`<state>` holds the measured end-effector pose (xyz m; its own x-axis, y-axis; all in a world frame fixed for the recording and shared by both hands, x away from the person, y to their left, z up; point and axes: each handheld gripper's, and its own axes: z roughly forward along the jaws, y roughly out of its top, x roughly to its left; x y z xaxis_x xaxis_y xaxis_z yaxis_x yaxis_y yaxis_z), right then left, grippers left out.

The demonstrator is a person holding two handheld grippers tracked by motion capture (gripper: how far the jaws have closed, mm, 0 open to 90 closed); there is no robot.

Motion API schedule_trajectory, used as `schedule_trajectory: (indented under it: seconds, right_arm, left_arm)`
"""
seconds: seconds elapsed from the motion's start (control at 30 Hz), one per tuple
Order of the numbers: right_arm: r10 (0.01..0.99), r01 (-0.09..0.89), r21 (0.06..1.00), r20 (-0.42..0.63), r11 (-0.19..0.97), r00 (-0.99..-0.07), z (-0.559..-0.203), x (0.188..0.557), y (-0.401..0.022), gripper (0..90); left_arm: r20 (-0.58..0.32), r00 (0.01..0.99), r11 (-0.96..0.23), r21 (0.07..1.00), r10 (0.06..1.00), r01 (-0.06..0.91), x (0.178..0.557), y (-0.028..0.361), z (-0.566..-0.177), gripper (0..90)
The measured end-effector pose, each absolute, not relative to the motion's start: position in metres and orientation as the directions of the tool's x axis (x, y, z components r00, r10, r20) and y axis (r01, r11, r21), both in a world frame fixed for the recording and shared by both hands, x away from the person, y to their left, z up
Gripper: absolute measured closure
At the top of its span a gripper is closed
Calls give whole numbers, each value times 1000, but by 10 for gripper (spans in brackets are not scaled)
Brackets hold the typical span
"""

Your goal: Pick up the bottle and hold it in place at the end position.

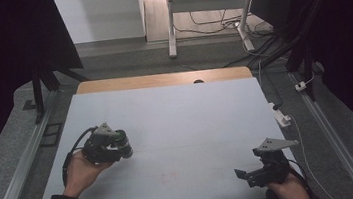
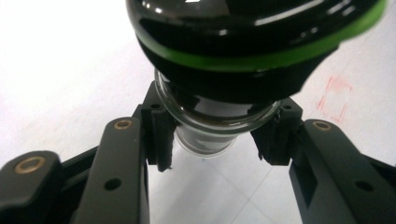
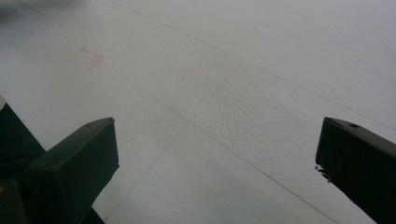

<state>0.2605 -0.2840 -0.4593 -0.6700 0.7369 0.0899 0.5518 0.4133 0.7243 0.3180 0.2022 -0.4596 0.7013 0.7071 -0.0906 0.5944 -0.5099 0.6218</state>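
Currently my left gripper [image 2: 219,135] clamps the glass neck of a dark jar [image 2: 219,116] with a black, green-banded lid [image 2: 252,42], over the left half of the white table [image 1: 181,114]; its contents I cannot tell. From above, the jar [image 1: 120,142] lies roughly sideways in my grip. My right gripper [image 3: 215,154], jaws spread wide and holding nothing, hovers near the table's near right corner. Both gripper views catch a faint red mark [image 3: 85,58] on the tabletop.

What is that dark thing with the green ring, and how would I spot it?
Start with the white table and go to its left side, where a hand holds the left gripper. Clamped between its jaws is a small glass jar with a glossy black lid. The bright green band around that lid sets it apart; the right gripper stands open.
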Motion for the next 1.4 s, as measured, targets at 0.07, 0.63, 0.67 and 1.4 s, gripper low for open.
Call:
schedule_trajectory:
  seconds: [0.07,0.63,0.67,1.4]
  right_arm:
    - [737,551,725,90,413,-670,-459,260,-284,0]
    - [740,555,727,96,405,-666,-459,261,-285,0]
    - [740,554,728,95,404,-665,-459,261,-285,0]
    - [763,543,742,67,393,-643,-458,257,-287,1]
  left_arm:
    - [-94,699,-505,624,708,596,322,198,-458,537]
    - [-81,728,-517,652,680,555,358,155,-448,537]
    - [-77,729,-518,653,680,553,360,152,-447,537]
    - [-61,752,-542,655,657,527,404,100,-456,537]
